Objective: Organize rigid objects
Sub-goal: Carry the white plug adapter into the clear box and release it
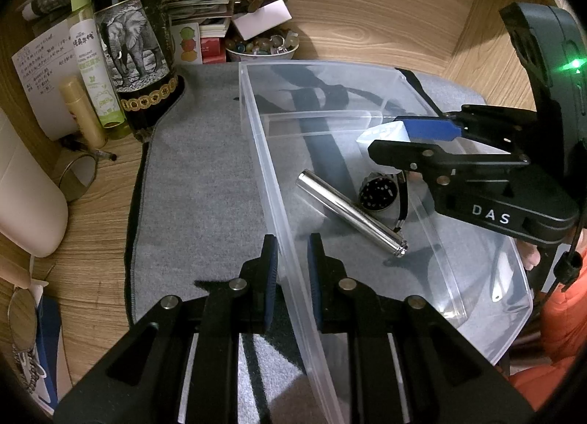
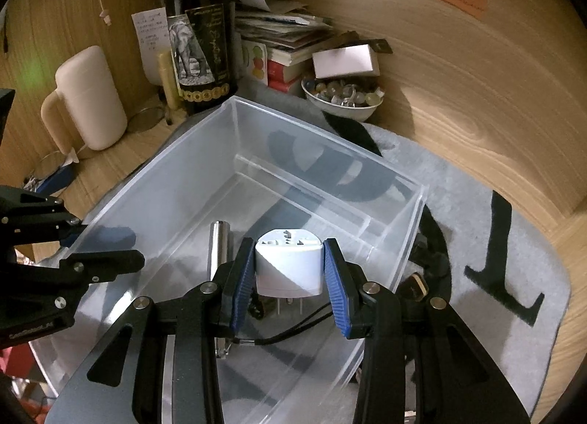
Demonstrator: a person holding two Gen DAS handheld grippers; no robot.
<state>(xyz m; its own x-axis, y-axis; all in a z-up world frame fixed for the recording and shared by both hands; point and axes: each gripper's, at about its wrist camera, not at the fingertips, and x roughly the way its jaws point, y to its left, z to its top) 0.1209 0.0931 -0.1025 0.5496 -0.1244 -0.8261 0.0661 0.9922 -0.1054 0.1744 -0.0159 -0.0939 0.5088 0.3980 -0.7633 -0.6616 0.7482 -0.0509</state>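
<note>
- The left gripper (image 1: 291, 270) is clamped on the near side wall of the clear plastic bin (image 1: 256, 138), one blue pad outside the wall and one inside, pinching the thin plastic between them.
- The bin sits on a grey felt mat (image 1: 198, 174) spread over a wooden desk (image 1: 367, 2).
- Over on the other side, the right gripper (image 2: 290, 270) is grasping a white travel adapter (image 2: 288, 262); both blue pads press its rounded sides, socket face up, metal pins pointing down.
- That adapter hangs above the inside of the bin, over the floor of the large compartment, not resting on anything I can see.
- Down on the bin floor lies a shiny metal cylinder (image 1: 352, 213), flat on its side and angled across the bottom.
- Just beside it is a dark round thing (image 1: 378, 191) with a black cord trailing from it; too small and shadowed to say what it is.
- A low clear divider (image 2: 304, 189) runs across the bin near its far end, fencing off a narrow compartment.
- Beyond the mat, the back of the desk is crowded: a tall dark bottle (image 1: 135, 39) with an elephant on its label, a green and white spray bottle (image 1: 91, 57) just beside it, a stack of books and papers (image 2: 279, 31), and a white bowl (image 2: 341, 97) of glass beads.
- A cream-coloured jug (image 2: 88, 97) stands off to the left of the bin.
- An orange sleeve (image 1: 561, 314) shows behind the right gripper.
</note>
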